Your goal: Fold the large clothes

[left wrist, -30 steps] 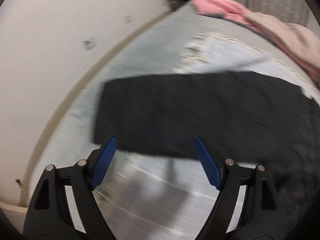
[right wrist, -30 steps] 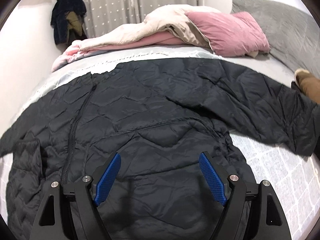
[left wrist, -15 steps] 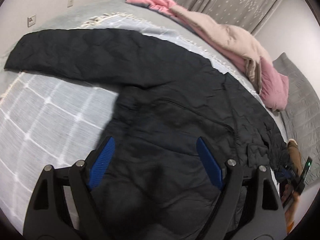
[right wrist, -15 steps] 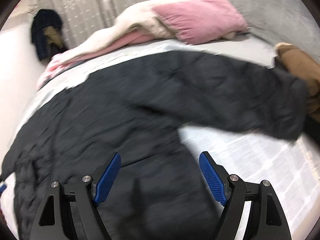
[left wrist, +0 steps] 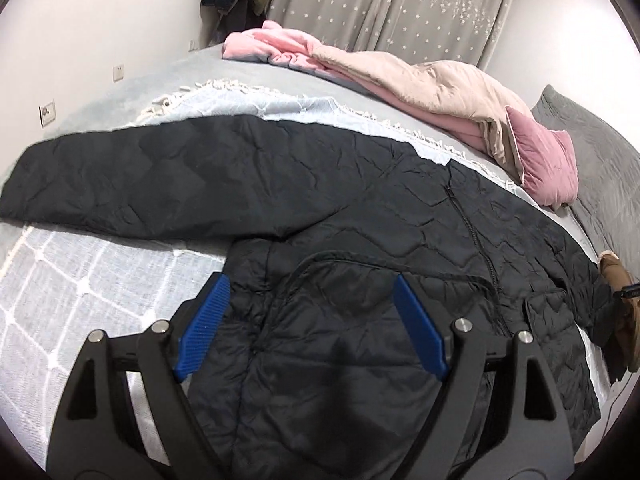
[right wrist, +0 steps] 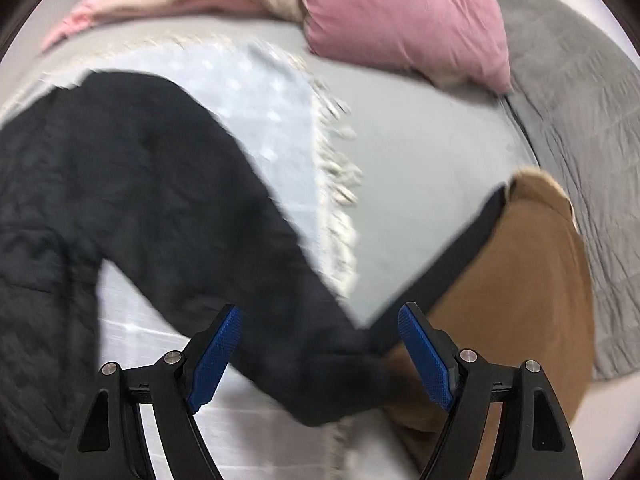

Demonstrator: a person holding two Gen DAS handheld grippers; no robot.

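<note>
One brown garment point(right wrist: 516, 292) touches the black jacket's point(left wrist: 360, 240) sleeve end.

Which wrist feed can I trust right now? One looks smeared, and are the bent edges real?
Left wrist view: sharp; the black quilted jacket shows stitching and zip clearly, soft even light, the open left gripper shadowing the fabric faintly. Right wrist view: motion-blurred; the jacket sleeve and brown garment lose texture, only the open right gripper is crisp. Both views: the curved edges are fisheye distortion.
</note>
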